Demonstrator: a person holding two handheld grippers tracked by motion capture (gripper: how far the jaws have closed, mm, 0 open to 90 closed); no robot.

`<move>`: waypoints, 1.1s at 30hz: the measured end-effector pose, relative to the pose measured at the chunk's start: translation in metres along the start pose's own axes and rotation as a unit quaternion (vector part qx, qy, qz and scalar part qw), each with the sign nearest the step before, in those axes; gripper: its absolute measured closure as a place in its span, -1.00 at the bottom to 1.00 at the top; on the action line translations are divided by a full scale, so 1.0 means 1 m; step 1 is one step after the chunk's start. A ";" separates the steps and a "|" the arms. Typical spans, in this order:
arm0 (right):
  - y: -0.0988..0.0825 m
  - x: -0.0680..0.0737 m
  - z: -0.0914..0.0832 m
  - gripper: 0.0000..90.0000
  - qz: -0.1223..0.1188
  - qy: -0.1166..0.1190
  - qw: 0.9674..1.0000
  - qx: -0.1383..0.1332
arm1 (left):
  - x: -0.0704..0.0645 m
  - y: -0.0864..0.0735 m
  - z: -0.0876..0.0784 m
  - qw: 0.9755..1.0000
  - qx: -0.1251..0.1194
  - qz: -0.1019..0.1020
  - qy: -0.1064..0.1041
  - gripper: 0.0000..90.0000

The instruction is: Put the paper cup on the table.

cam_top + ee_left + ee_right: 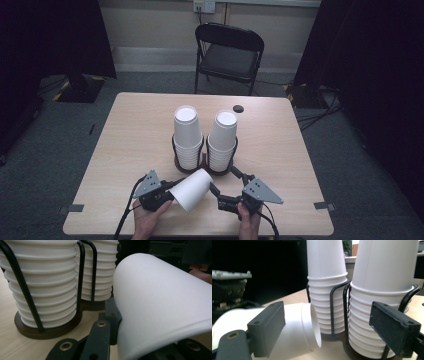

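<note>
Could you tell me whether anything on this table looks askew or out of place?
One cup lies tilted on its side, clamped in the left gripper, while all the others stand upside down in two neat stacks in the black rack. Nothing looks spilled or damaged.

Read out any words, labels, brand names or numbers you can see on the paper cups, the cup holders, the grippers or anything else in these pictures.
None: no text can be read anywhere.
Held paper cup: plain white, no print.
Two cup stacks in the black wire holders: plain white.
Left gripper and right gripper: no readable markings.
Wall socket: too small to read.
</note>
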State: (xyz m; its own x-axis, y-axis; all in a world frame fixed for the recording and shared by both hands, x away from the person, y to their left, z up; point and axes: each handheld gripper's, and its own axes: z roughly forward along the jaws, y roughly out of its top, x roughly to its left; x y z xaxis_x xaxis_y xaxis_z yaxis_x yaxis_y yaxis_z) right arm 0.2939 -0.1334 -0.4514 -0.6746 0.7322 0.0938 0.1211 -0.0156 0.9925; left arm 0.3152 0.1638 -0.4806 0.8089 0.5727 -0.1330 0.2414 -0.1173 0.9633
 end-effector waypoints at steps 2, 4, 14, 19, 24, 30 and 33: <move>-0.001 0.001 0.000 -0.71 -0.019 -0.006 1.000 0.008 | 0.001 0.003 -0.001 1.000 0.009 0.008 0.006 0.91; -0.003 0.004 0.000 -0.71 -0.039 -0.010 0.999 0.020 | 0.001 0.006 -0.001 1.000 0.016 0.015 0.009 0.91; -0.012 0.012 0.003 -0.70 -0.127 0.001 0.988 0.086 | 0.000 0.022 0.000 0.998 0.061 0.030 0.011 0.92; -0.018 0.016 0.005 -0.70 -0.150 -0.015 0.983 0.103 | -0.002 0.029 0.003 0.995 0.085 0.042 0.016 0.92; -0.025 0.021 0.005 -0.70 -0.176 -0.004 0.978 0.113 | -0.005 0.036 0.005 0.993 0.108 0.040 0.009 0.92; -0.031 0.025 0.007 -0.70 -0.221 0.002 0.967 0.127 | -0.003 0.043 0.008 0.990 0.139 0.022 -0.005 0.92; -0.034 0.026 0.009 -0.70 -0.238 0.003 0.962 0.137 | -0.002 0.045 0.011 0.989 0.149 0.012 -0.008 0.92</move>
State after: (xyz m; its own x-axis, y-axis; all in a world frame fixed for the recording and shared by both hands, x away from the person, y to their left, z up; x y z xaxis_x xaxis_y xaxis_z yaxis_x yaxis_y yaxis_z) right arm 0.2783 -0.1075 -0.4838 -0.7053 0.6076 -0.3651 -0.0163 0.5011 0.8653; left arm 0.3302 0.1487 -0.4398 0.8245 0.5537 -0.1166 0.3670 -0.3663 0.8551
